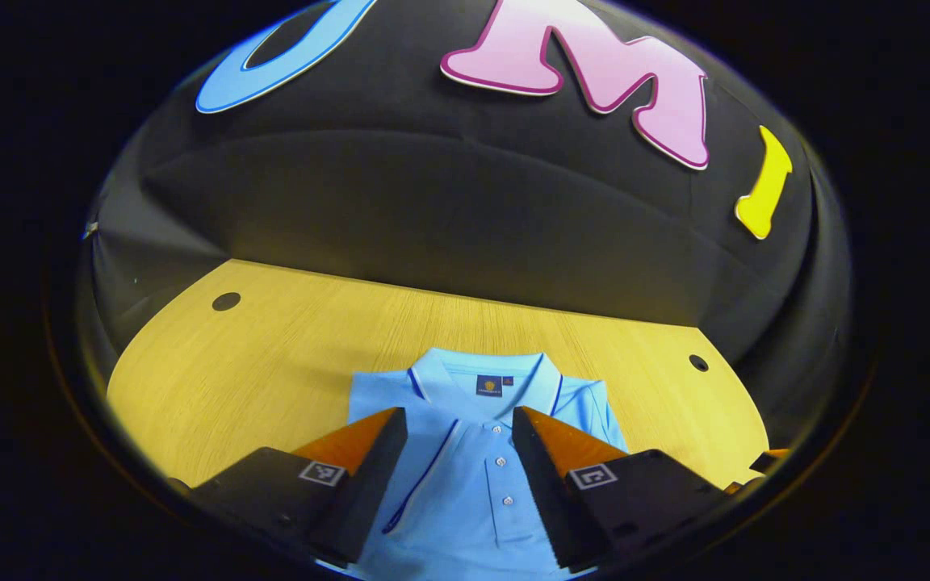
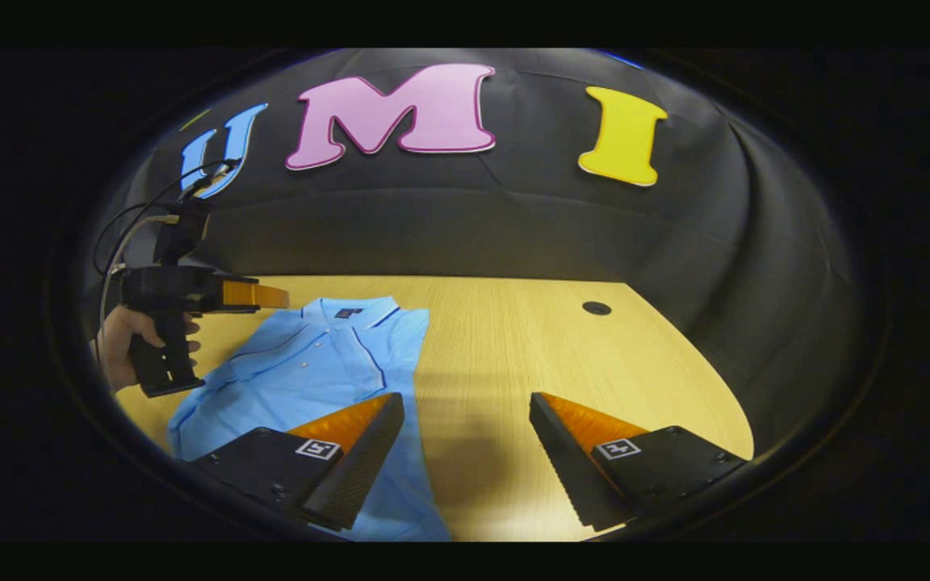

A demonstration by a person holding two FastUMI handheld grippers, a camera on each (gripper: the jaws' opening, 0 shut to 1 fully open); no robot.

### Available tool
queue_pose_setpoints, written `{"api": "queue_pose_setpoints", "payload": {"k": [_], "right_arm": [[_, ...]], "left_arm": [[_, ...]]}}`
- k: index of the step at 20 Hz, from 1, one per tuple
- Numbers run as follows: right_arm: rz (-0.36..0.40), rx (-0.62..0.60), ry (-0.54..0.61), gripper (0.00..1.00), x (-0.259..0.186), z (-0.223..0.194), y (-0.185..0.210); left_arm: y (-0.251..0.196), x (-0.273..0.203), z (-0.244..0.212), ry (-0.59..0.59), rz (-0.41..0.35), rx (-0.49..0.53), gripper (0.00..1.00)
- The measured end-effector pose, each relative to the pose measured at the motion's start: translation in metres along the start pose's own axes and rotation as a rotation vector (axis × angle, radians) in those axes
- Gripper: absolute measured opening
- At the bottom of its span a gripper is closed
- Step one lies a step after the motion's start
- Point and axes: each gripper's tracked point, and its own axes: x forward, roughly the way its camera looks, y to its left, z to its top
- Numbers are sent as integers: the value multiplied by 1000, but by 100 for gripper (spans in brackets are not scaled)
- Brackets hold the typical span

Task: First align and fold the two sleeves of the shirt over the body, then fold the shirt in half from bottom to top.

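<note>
Both grippers spread wide over the shirt, holding nothing.

The left gripper (image 1: 459, 420) hovers above the light-blue shirt (image 1: 465, 484) on the wooden table (image 1: 271, 347); the right gripper (image 2: 465, 403) straddles its edge, a hand (image 2: 122, 347) gripping the other tool.

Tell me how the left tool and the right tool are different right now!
The left tool hangs over the middle of the blue shirt, above its buttons; the right tool hangs at the shirt's side edge, mostly over the bare wooden table. In the right gripper view a hand shows holding the left tool; no hand shows on the right tool. Both are open, holding nothing.
</note>
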Motion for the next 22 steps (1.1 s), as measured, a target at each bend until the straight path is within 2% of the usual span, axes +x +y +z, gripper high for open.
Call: {"api": "queue_pose_setpoints", "payload": {"k": [1, 3, 9, 13, 16, 19, 20, 22], "right_arm": [[2, 14, 6, 98, -9, -5, 3], [5, 35, 21, 98, -29, -15, 10], [12, 61, 72, 98, -96, -50, 31], [13, 60, 145, 98, -147, -81, 45], [20, 44, 231, 98, -177, -118, 59], [32, 37, 326, 98, -190, -155, 72], [44, 69, 335, 98, -190, -160, 79], [18, 118, 390, 98, -193, -178, 77]], "left_arm": [[6, -13, -3, 3, 5, -7, 92], [21, -48, -12, 6, 8, -22, 97], [69, -168, -55, 29, 30, 18, 97], [88, -240, -113, 102, 35, 46, 97], [93, -278, -171, 209, 33, 46, 97], [85, -306, -225, 321, 11, -2, 97], [80, -312, -241, 345, 4, -3, 97], [76, -319, -267, 386, 24, 41, 97]]}}
